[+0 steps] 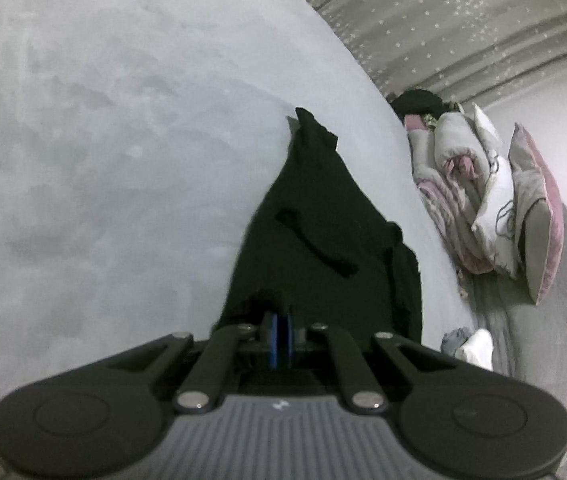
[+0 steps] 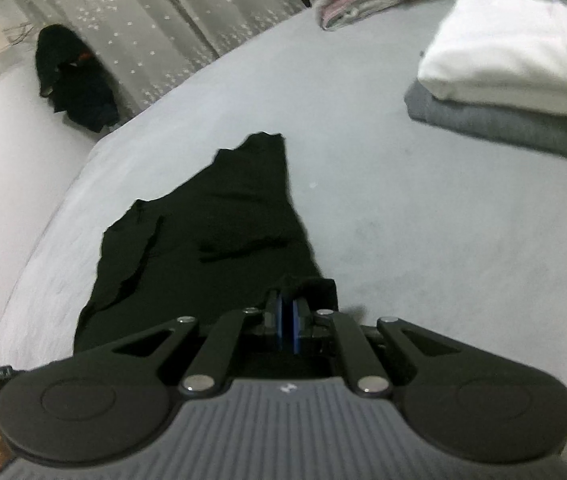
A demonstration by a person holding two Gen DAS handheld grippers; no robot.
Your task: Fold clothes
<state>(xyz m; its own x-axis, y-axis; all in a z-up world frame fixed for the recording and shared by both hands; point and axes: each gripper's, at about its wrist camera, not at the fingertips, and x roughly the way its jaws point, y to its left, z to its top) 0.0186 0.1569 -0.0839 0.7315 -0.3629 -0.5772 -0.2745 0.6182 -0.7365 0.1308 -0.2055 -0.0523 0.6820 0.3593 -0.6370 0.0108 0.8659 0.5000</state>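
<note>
Left gripper (image 1: 280,320) clenched on black garment (image 1: 323,216) edge. Right gripper (image 2: 288,312) likewise clenched on it. Folded white and grey stack (image 2: 515,80) at 2 o'clock on bed (image 2: 423,240).

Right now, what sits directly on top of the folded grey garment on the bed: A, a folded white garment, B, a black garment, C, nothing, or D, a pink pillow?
A: the folded white garment lies stacked on the folded grey garment.

One black garment (image 2: 219,216) — two folded clothes (image 2: 515,56)
</note>
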